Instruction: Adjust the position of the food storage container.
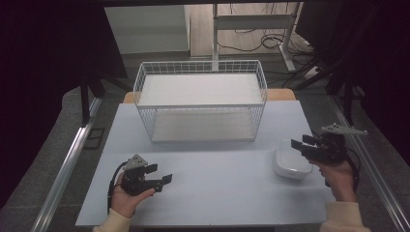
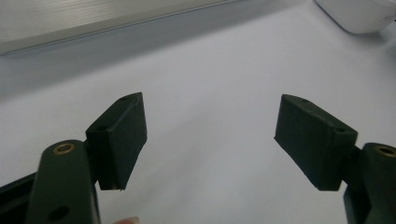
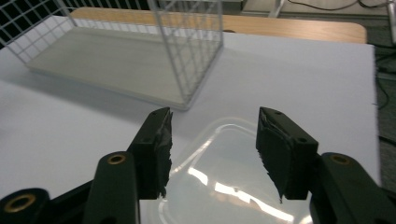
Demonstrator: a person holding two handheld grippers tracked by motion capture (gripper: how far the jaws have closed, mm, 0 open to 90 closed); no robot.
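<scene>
A white lidded plastic container (image 1: 291, 159) lies on the table at the right; in the right gripper view its glossy lid (image 3: 224, 179) is right below the jaws. My right gripper (image 1: 301, 143) hovers just over the container's right side, open and holding nothing (image 3: 212, 149). My left gripper (image 1: 161, 174) is held low over the table's front left, open and empty (image 2: 210, 135). A corner of the container (image 2: 359, 16) appears at the top right of the left gripper view.
A white wire shelf basket (image 1: 200, 99) with two white boards stands at the back middle of the pale table (image 1: 212, 188); its corner (image 3: 187, 56) is just beyond the right gripper. A wooden strip (image 3: 280, 25) edges the table's far side. Metal rails run along both sides.
</scene>
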